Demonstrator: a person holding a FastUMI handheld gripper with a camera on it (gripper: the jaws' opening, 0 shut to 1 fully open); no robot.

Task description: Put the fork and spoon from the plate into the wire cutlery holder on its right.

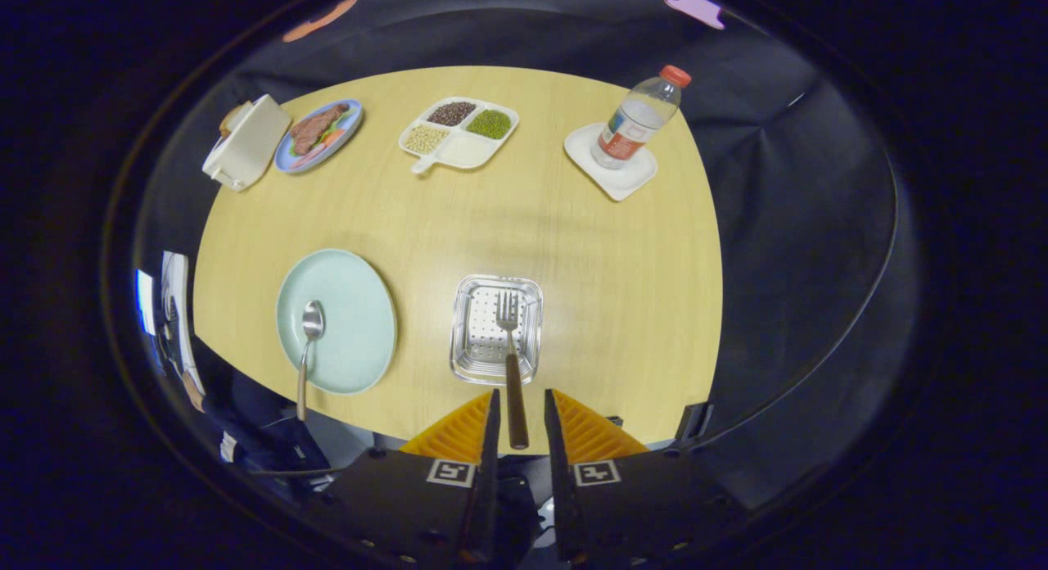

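Tongs [521, 410] spread around the fork [512, 365] handle; tines over the holder [496, 330]; spoon [308, 345] on plate [352, 308].

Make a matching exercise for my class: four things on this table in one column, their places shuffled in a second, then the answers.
Things:
1. fork
2. spoon
3. bottle
4. green beans

Places:
A. on the white coaster
B. in the divided tray
C. handle between the tool's fingers, head over the wire holder
D. on the pale green plate

Pairs: 1-C, 2-D, 3-A, 4-B
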